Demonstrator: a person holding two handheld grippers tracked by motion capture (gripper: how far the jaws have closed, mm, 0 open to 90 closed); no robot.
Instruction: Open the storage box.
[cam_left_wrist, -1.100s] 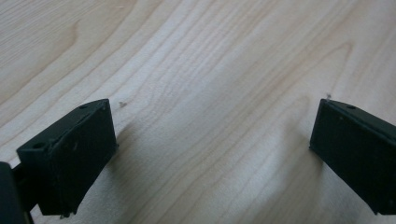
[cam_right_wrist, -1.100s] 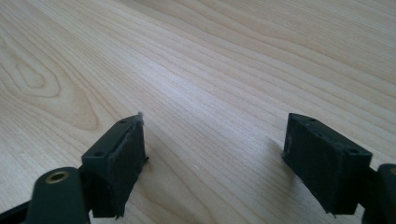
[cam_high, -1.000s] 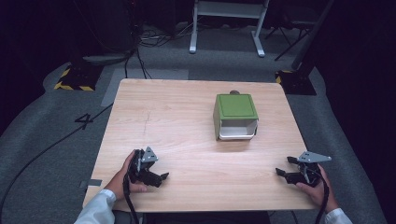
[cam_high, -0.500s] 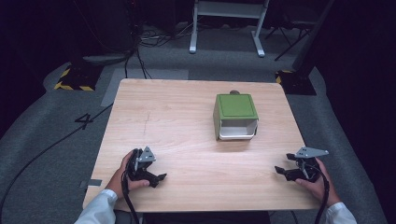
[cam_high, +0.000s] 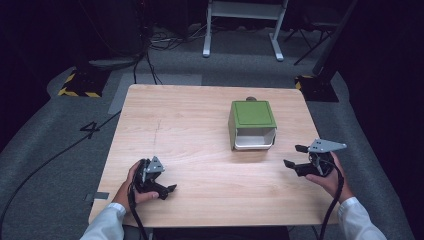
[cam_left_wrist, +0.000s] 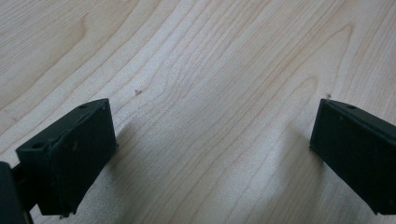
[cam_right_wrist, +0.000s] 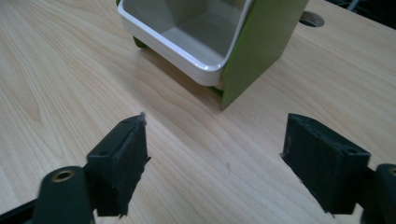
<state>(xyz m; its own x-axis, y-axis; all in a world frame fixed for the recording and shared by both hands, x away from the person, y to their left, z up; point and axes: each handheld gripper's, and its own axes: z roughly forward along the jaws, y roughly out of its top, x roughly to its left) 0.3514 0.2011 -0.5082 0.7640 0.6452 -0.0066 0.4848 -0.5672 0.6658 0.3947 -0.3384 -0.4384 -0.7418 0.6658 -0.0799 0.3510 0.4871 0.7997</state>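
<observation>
- One green box (cam_high: 252, 120) with a white open-fronted insert (cam_right_wrist: 187, 35) stands on the table (cam_high: 200, 130), right of centre.
- Right gripper (cam_right_wrist: 215, 163): jaws spread, empty, near the box; a careless reach could shove it.
- Left gripper (cam_left_wrist: 210, 154): jaws spread, empty, well apart.

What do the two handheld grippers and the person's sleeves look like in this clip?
Both the left gripper and the right gripper are black, with two blocky, flat-faced jaws. Each carries a grey three-cornered plate on top and trails a black cable back past the wrist. The person wears white long sleeves, cuffs showing at both wrists.
</observation>
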